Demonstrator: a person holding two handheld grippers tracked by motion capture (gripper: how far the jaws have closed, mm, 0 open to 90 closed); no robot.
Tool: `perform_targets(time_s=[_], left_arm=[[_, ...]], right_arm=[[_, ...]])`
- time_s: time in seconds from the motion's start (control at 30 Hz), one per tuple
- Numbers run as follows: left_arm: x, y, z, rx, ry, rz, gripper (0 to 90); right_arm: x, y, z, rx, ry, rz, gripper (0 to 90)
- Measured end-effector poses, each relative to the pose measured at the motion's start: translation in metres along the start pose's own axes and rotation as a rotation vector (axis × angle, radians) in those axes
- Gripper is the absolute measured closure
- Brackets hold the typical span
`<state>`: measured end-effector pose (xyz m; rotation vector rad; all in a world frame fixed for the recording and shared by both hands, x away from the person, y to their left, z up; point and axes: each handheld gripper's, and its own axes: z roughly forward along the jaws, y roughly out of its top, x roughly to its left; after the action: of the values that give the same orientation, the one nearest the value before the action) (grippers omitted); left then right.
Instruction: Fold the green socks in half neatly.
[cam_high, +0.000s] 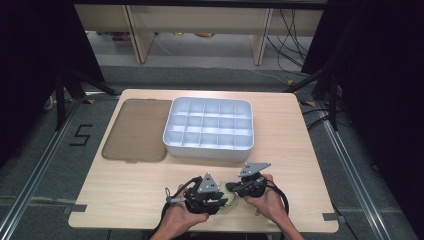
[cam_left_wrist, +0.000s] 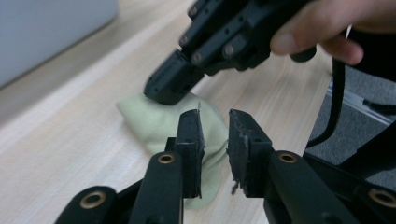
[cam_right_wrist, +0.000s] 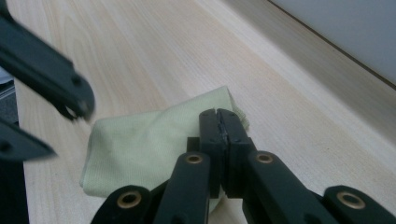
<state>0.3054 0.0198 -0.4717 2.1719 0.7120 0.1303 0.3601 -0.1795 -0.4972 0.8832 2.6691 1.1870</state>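
Observation:
A pale green folded cloth (cam_high: 229, 203) lies on the wooden table near its front edge, between my two grippers. In the left gripper view the cloth (cam_left_wrist: 149, 119) sits under and beyond my left gripper (cam_left_wrist: 215, 126), whose jaws stand a little apart with nothing pressed between them. My right gripper (cam_right_wrist: 218, 114) has its jaws pressed together at the right edge of the cloth (cam_right_wrist: 140, 144), pinching that edge. The same right gripper (cam_left_wrist: 168, 88) shows in the left gripper view, its tip down on the cloth's far side. In the high view, left gripper (cam_high: 222, 200) and right gripper (cam_high: 233, 189) point at each other.
A white tray (cam_high: 208, 146) with several empty compartments stands mid-table, and a brown translucent lid (cam_high: 135, 130) lies flat to its left. The hands are close to the table's front edge (cam_high: 200, 227). Bare wood stretches left and right of the grippers.

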Motion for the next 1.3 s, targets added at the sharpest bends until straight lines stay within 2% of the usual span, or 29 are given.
perform_targets(time_s=[0.03,0.07,0.1,0.13,0.17,0.2,0.23,0.3,0.33,0.53,0.63,0.7,0.77,0.83,0.93,1.07,1.1,1.13,1.17,1.2,1.23,1.3], left_arm=[[-0.002,-0.002,0.007,0.033,-0.007,0.046,74.8],[-0.002,-0.002,0.007,0.033,-0.007,0.046,74.9],[-0.005,-0.005,0.015,0.056,0.004,0.052,74.9],[-0.006,-0.007,0.019,0.082,0.01,0.085,75.1],[-0.007,-0.01,0.024,0.106,0.023,0.093,75.8],[-0.007,-0.01,0.024,0.106,0.023,0.093,76.3],[-0.005,-0.011,0.025,0.107,0.023,0.11,77.3],[-0.004,-0.011,0.023,0.115,0.03,0.102,77.9],[-0.004,-0.012,0.025,0.1,0.028,0.091,78.3],[-0.003,-0.013,0.025,0.102,0.03,0.1,79.7],[-0.003,-0.013,0.025,0.099,0.03,0.088,80.0],[-0.003,-0.014,0.026,0.094,0.03,0.095,80.0],[-0.003,-0.014,0.026,0.098,0.038,0.078,80.0],[-0.004,-0.015,0.026,0.084,0.026,0.068,80.0],[-0.002,-0.015,0.026,0.087,0.036,0.092,80.0],[-0.002,-0.015,0.025,0.087,0.037,0.093,80.0],[-0.002,-0.016,0.025,0.082,0.027,0.085,80.0],[-0.002,-0.016,0.025,0.082,0.027,0.085,80.0],[-0.002,-0.016,0.025,0.083,0.028,0.086,80.0],[-0.002,-0.015,0.025,0.094,0.029,0.097,79.8],[-0.003,-0.015,0.025,0.086,0.03,0.09,79.8],[-0.003,-0.015,0.025,0.084,0.03,0.087,79.7]], right_arm=[[0.001,0.0,0.0,0.003,0.002,0.005,89.4],[0.001,0.0,0.0,0.003,0.002,0.005,89.4],[0.001,0.0,0.0,0.003,0.002,0.002,89.4],[0.002,0.0,0.0,0.002,0.0,-0.001,89.4],[0.002,0.001,0.001,-0.005,0.005,-0.014,89.4],[0.002,0.001,0.001,-0.005,0.005,-0.014,89.4],[0.003,0.0,0.0,-0.001,-0.002,-0.005,89.4],[0.003,0.0,0.0,0.0,0.0,-0.003,89.4],[0.003,0.0,0.0,-0.001,-0.002,-0.005,89.3],[0.004,0.001,0.0,-0.002,-0.007,-0.008,89.2],[0.004,0.001,0.0,-0.003,-0.008,-0.009,89.1],[0.005,0.001,0.0,-0.002,-0.004,0.004,88.9],[0.004,0.001,-0.001,-0.004,-0.001,-0.004,87.8],[0.004,0.002,-0.002,-0.013,0.001,0.009,85.0],[0.001,0.004,-0.007,-0.052,0.005,0.006,80.6],[-0.002,0.005,-0.013,-0.089,-0.002,0.038,72.4],[-0.005,0.004,-0.013,-0.091,0.013,0.057,65.7],[-0.005,0.004,-0.013,-0.091,0.013,0.057,65.7],[-0.006,0.004,-0.012,-0.086,0.023,0.068,59.3],[-0.005,0.004,-0.011,-0.058,0.025,0.111,54.6],[-0.006,0.004,-0.01,-0.055,0.029,0.124,53.2],[-0.009,0.004,-0.007,-0.05,0.027,0.112,49.8]])
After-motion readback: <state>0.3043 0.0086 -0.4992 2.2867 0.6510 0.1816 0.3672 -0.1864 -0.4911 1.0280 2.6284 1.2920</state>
